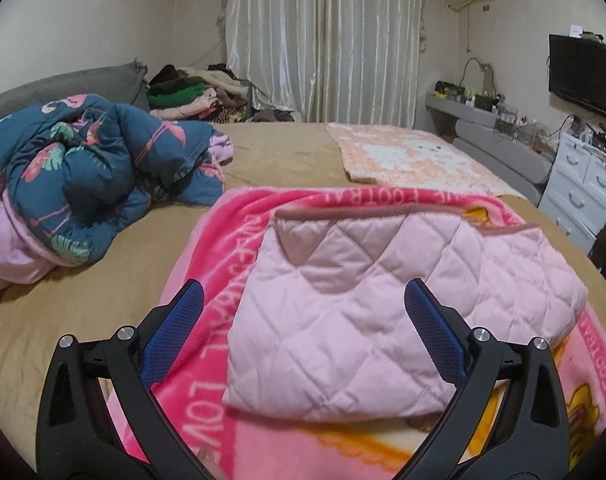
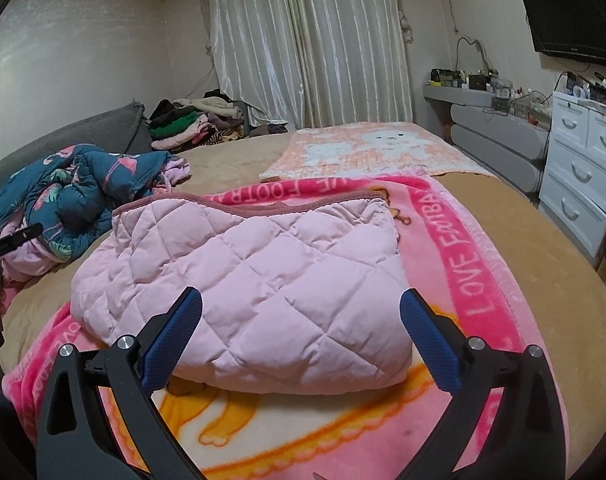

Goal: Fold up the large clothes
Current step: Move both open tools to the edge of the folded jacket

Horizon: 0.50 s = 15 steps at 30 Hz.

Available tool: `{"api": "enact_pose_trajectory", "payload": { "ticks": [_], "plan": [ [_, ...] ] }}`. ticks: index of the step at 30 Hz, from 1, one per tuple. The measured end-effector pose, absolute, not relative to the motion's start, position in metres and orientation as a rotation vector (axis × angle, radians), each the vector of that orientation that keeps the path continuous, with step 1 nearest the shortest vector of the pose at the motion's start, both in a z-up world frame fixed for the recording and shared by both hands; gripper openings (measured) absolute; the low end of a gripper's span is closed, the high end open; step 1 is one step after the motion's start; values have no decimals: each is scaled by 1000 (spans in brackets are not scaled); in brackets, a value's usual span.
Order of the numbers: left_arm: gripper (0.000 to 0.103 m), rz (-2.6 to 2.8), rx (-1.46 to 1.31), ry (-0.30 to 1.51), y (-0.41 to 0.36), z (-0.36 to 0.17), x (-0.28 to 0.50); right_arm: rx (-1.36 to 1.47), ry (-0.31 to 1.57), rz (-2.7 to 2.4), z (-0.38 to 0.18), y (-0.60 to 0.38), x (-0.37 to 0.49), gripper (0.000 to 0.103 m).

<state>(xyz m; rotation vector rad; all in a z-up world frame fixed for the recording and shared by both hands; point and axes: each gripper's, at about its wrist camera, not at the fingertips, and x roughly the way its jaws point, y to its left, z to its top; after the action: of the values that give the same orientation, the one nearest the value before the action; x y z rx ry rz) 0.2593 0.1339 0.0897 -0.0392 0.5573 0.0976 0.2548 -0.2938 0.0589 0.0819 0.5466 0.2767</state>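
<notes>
A pale pink quilted garment point(image 1: 375, 312) lies folded into a thick rectangle on a bright pink blanket point(image 1: 223, 240) with white lettering. It also shows in the right wrist view point(image 2: 255, 280), on the same blanket point(image 2: 463, 248). My left gripper point(image 1: 303, 300) is open and empty, its blue fingers standing either side of the garment's near part, a little above it. My right gripper point(image 2: 301, 300) is open and empty too, over the garment's near edge.
A crumpled dark blue flamingo-print quilt point(image 1: 95, 176) lies at the left of the tan bed point(image 1: 115, 280). An orange-and-white blanket point(image 1: 403, 156) lies behind. A clothes pile point(image 1: 195, 96), curtains, a grey shelf and white drawers point(image 2: 579, 176) stand beyond.
</notes>
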Motion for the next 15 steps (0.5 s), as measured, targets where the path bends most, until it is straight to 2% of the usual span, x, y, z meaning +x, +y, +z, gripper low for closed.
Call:
{"api": "enact_pose_trajectory", "payload": {
  "ticks": [15],
  "plan": [
    [94,139,12,704,139,23,252,37,611,234,35,-291,250,99]
  ]
}}
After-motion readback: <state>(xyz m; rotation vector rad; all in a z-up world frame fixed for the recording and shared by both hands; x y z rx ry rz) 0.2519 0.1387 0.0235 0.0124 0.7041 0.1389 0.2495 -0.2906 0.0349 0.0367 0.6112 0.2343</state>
